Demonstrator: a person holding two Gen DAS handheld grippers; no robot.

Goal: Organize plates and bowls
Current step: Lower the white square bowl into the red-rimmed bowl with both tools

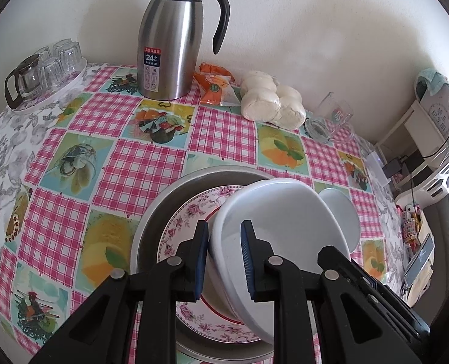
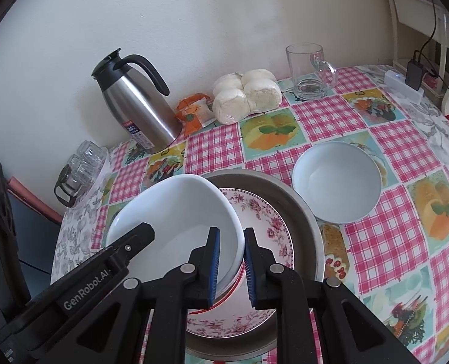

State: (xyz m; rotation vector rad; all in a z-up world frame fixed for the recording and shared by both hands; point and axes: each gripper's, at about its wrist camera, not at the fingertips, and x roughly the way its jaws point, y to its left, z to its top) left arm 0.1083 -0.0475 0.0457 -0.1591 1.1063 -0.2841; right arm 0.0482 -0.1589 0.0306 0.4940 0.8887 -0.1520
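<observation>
A white bowl (image 1: 279, 221) hangs tilted over a floral plate (image 1: 188, 227) that lies in a round metal pan (image 1: 163, 200). My left gripper (image 1: 226, 261) is shut on the bowl's left rim, one blue pad inside and one outside. In the right wrist view the same bowl (image 2: 175, 215) has its right rim pinched by my right gripper (image 2: 232, 264), above the floral plate (image 2: 263, 221) and the pan (image 2: 300, 200). A second white bowl (image 2: 336, 182) stands upright on the tablecloth to the right of the pan; it also shows behind the held bowl as the second bowl (image 1: 342, 212).
A steel thermos jug (image 1: 169, 45), orange snack packets (image 1: 215, 88) and bagged buns (image 1: 269, 100) line the wall. A glass mug (image 2: 309, 69) stands at the back right, and a tray of glasses (image 1: 48, 69) at the back left. A shelf with cables (image 2: 418, 69) borders the table's right edge.
</observation>
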